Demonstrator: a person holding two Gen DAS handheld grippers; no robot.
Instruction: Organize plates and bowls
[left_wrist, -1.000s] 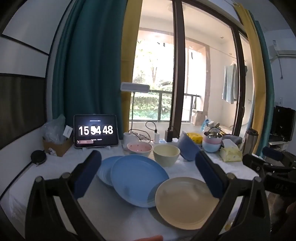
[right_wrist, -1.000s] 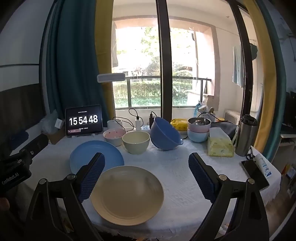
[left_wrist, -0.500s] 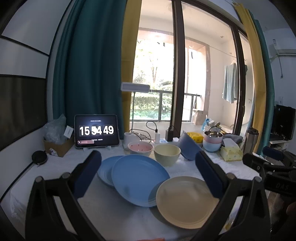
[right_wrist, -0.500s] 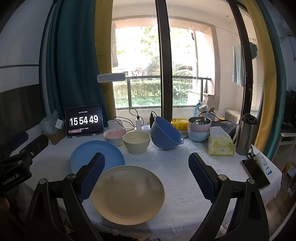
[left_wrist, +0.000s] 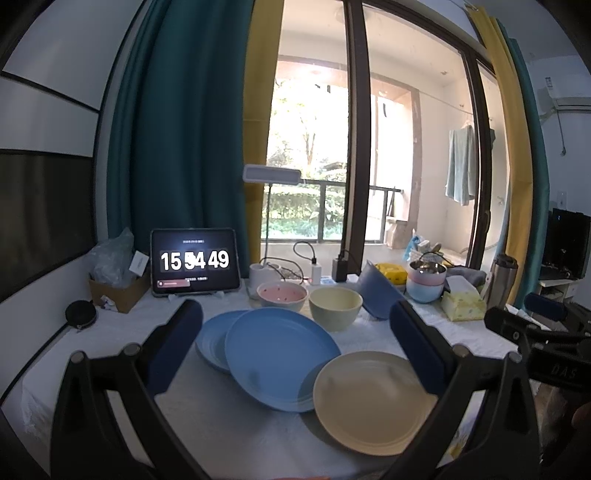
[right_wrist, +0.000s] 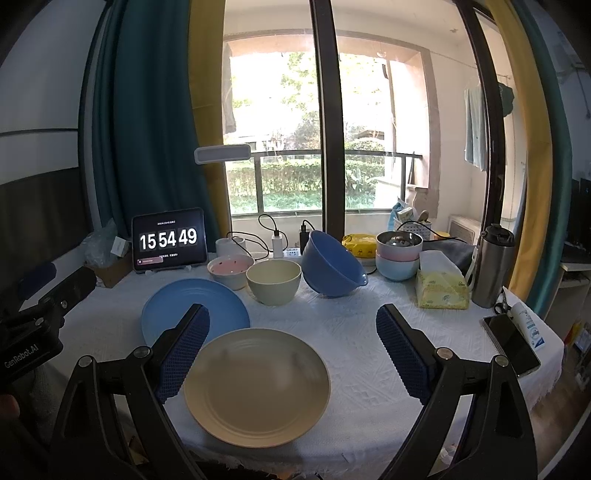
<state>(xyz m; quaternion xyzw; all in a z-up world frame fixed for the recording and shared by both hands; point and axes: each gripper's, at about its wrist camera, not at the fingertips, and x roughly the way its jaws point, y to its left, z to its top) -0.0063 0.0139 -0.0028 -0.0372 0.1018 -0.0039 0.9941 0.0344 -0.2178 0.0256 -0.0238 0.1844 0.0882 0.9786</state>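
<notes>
Left claw (left_wrist: 295, 347): hanging wide open, gripping nothing, low in frame.
Right claw (right_wrist: 293, 349): spread wide, empty.
Cream plate (right_wrist: 257, 387): lying lower centre on the tabletop (right_wrist: 354, 325).
Blue plate (left_wrist: 280, 356): overlapping a smaller blue plate (left_wrist: 210, 341), centre.
Bowls: cream bowl (right_wrist: 273, 281) sitting mid-frame beside tilted blue bowl (right_wrist: 330, 267).

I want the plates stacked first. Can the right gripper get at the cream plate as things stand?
Probably yes: the right gripper is open, the cream plate lies directly below it, and nothing covers the plate.
</notes>
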